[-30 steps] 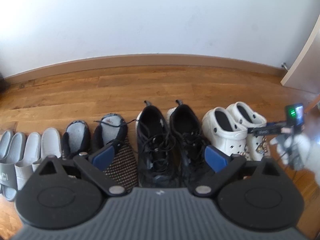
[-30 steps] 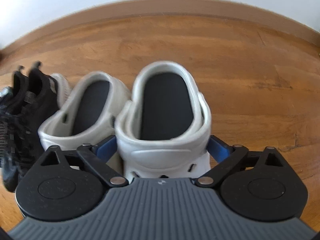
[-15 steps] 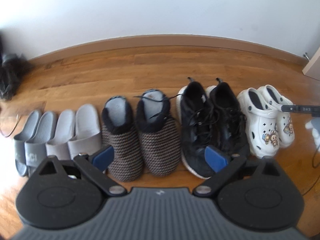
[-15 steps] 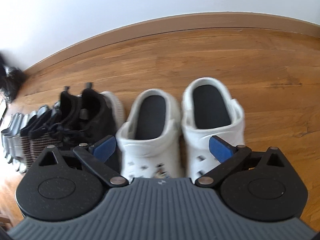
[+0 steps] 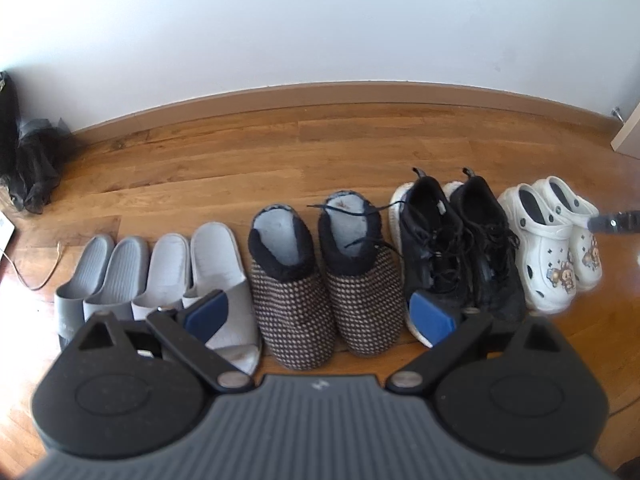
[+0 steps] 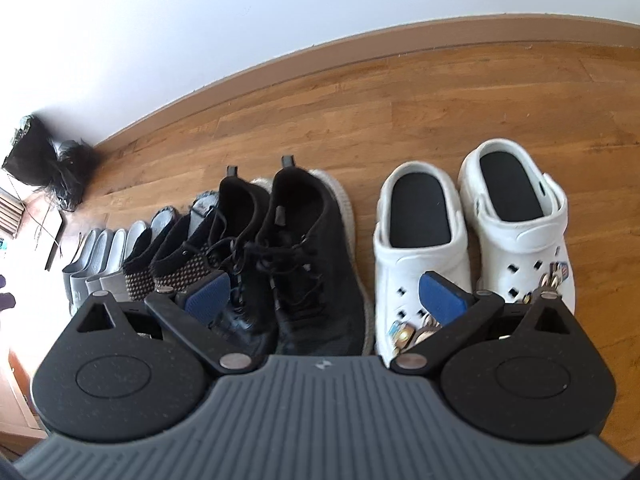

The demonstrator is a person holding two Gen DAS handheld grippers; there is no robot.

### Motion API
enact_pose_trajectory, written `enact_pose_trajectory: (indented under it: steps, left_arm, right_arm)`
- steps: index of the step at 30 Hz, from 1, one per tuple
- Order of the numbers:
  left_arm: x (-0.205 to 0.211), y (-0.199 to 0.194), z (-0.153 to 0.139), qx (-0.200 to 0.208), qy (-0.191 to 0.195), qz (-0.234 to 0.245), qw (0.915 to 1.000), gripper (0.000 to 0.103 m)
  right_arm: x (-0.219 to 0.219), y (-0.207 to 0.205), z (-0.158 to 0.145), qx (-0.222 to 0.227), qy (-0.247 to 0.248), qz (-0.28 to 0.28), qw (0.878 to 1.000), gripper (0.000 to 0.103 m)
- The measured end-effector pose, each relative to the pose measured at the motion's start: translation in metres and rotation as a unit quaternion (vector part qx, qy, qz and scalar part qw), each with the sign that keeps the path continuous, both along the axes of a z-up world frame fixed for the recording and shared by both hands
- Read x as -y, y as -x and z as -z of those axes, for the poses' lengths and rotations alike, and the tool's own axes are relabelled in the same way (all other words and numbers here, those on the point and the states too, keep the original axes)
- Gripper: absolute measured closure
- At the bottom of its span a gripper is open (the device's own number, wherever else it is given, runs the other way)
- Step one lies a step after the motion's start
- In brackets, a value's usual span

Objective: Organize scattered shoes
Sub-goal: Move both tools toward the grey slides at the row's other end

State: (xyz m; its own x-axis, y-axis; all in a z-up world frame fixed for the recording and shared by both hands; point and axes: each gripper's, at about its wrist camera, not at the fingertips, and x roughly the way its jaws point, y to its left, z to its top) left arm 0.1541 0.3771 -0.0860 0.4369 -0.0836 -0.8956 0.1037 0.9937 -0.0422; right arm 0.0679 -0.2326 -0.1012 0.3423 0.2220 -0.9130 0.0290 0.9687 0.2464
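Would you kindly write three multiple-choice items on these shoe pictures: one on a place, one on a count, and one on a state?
1. Which pair stands at the far right of the row?
A. grey slides
B. white clogs
C. knitted slippers

2. How many pairs stand in the row?
A. three
B. seven
C. five

3. How are the two grippers?
A. both open and empty
B. both shut on a shoe
C. one holds a slipper

Key: 1 B, the white clogs end the row beside the black sneakers. 2 C, two pairs of grey slides, the knitted slippers, sneakers and clogs. 3 A, the left gripper and the right gripper hold nothing.
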Motion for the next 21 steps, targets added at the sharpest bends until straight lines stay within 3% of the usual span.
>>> enact_pose_trajectory:
  steps: [4, 9, 15, 21]
  left_arm:
    - [-0.031, 0.005, 0.016, -0.019, 0.016, -0.008, 0.9997, 0.005]
    - [-0.087, 0.043, 0.031, -0.014, -0.002, -0.045, 0.9989, 0.005]
    - [-0.174, 0.098, 0.059, 0.005, -0.018, -0.123, 0.9922, 0.005]
    - [-0.227, 0.126, 0.083, 0.007, -0.043, -0.174, 0.9838, 0.005]
  right_arm:
    - [-0.048, -0.005, 0.001, -0.027, -0.009, -0.018, 0.999, 0.001]
    - [-0.139, -0.027, 0.017, -0.068, -0.065, -0.046, 0.994, 0.009]
    - [-0.273, -0.042, 0.044, -0.085, -0.12, -0.076, 0.986, 0.011]
    - [-0.42, -0.072, 0.088, -0.148, -0.139, -0.111, 0.973, 0.024]
